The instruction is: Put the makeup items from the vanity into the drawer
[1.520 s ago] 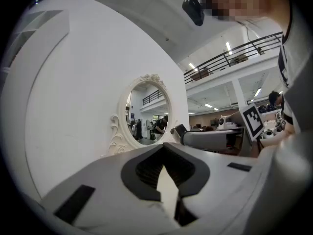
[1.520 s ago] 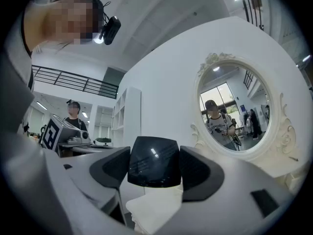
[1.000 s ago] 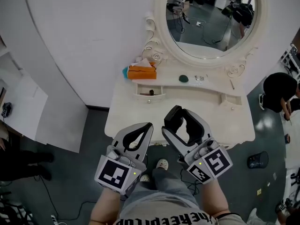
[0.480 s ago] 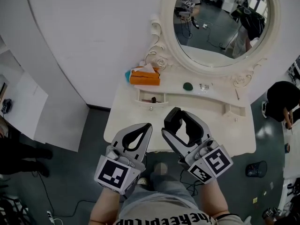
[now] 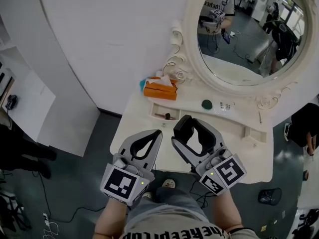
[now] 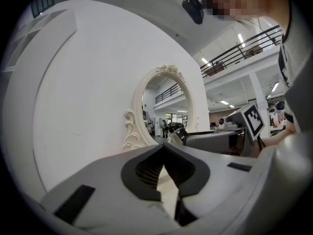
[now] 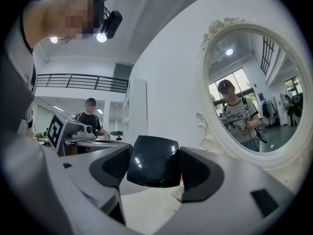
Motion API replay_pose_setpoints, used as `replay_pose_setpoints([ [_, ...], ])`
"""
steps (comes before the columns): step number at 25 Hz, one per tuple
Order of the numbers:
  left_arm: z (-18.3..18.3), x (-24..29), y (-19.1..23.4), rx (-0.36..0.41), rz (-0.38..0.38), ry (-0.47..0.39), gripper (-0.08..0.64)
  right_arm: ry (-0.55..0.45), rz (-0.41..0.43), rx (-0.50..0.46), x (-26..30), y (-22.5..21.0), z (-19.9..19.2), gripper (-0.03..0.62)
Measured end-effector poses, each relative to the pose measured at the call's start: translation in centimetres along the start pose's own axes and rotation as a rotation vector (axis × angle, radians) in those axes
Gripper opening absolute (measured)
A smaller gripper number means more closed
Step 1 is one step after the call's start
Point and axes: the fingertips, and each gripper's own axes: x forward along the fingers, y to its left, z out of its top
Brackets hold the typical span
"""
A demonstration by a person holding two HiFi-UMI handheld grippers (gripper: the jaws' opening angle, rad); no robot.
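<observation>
A cream vanity (image 5: 149, 133) with an oval mirror (image 5: 249, 29) stands in front of me in the head view. Its small left drawer (image 5: 155, 109) is pulled open with a small dark item (image 5: 166, 116) inside. On the shelf under the mirror lie a dark green round item (image 5: 207, 103), some tiny pieces (image 5: 224, 105) and a thin stick (image 5: 259, 116). My right gripper (image 5: 191, 127) hovers over the tabletop's front, shut on a black glossy makeup case (image 5: 184, 125) (image 7: 154, 161). Beside it, my left gripper (image 5: 158, 134) (image 6: 164, 149) is shut with nothing in it.
An orange tissue box (image 5: 160, 90) sits at the shelf's left end, with something teal behind it. A curved white wall (image 5: 109, 39) rises behind the vanity. Dark floor (image 5: 75, 183) lies to the left, a white cabinet (image 5: 25, 103) at far left, and a person's dark head (image 5: 305, 123) at right.
The view has swung, so the vanity and mirror sit lower and further right in the picture. Both grippers keep their pose, and the black case stays in the right one.
</observation>
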Motion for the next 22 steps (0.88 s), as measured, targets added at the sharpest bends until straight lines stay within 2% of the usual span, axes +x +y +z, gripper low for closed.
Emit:
replay_pose_setpoints([
  [10,0.0,2.4,0.3,0.014,0.085,0.002,0.02,0.005,0.083,0.016,1.2,-2.9,-0.7,0.341],
  [13,0.1,2.8,0.6,0.038,0.094,-0.016,0.02,0.007,0.088,0.021,1.4,-3.4,-0.8,0.341],
  [18,-0.3,3.1,0.8,0.006,0.103,0.023,0.02,0.014,0.088,0.024,1.9,-4.2,-1.2,0.341],
  [22,-0.1,3.6,2.0,0.057,0.098,-0.013,0.02,0.023,0.073,0.029,2.6,-4.8,-1.5,0.341],
])
